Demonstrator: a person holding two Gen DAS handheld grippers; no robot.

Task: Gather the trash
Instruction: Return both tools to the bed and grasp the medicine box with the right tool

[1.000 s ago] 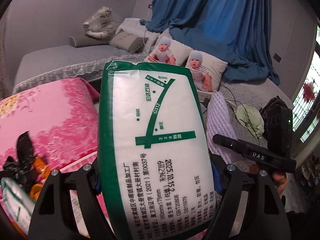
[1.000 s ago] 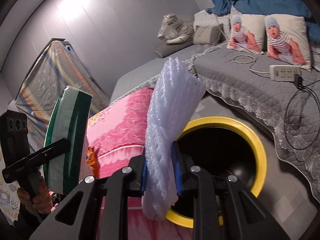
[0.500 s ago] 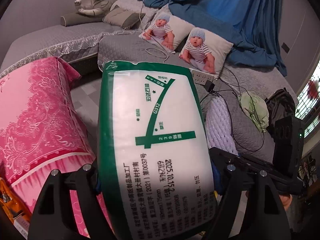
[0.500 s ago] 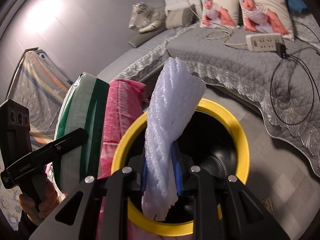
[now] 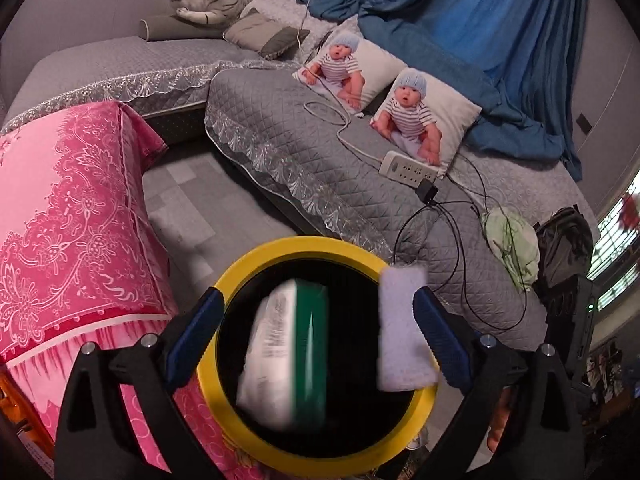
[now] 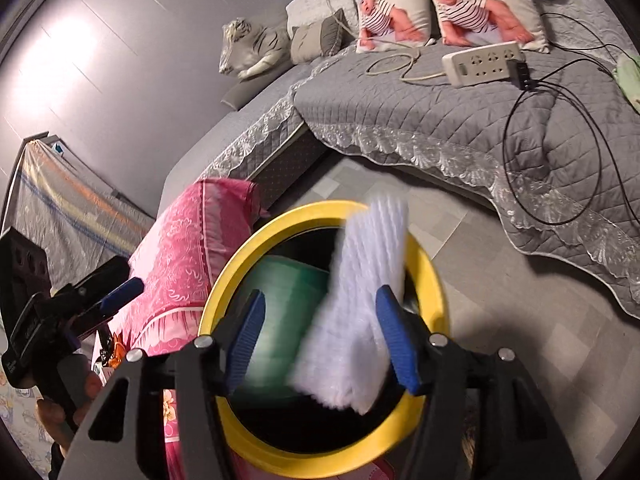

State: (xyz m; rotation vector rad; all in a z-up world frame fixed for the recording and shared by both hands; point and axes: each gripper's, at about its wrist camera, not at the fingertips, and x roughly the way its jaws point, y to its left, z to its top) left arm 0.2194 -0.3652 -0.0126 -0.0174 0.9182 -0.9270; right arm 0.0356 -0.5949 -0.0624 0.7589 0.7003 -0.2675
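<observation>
Left gripper [image 5: 316, 334] just opened wide, green-and-white pack [image 5: 288, 360] blurred, loose below it inside the yellow-rimmed bin [image 5: 280, 248]. Right gripper [image 6: 320, 340] just opened too, white foam net [image 6: 360, 312] loose between its fingers, over the bin.

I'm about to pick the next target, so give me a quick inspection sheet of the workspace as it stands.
Surface: grey tiled floor, bin standing on it.
Job's things: green-and-white tissue pack and white foam sleeve blurred, over the mouth of the yellow-rimmed bin.
Clutter: orange wrapper beside the pink cloth.
Grippers: left gripper open, nothing between its pads; right gripper just opened, sleeve loose between its pads.
Cables: power strip and black cords on the grey sofa cover.
Surroundings: two baby-print pillows, toy tiger, blue curtain.
</observation>
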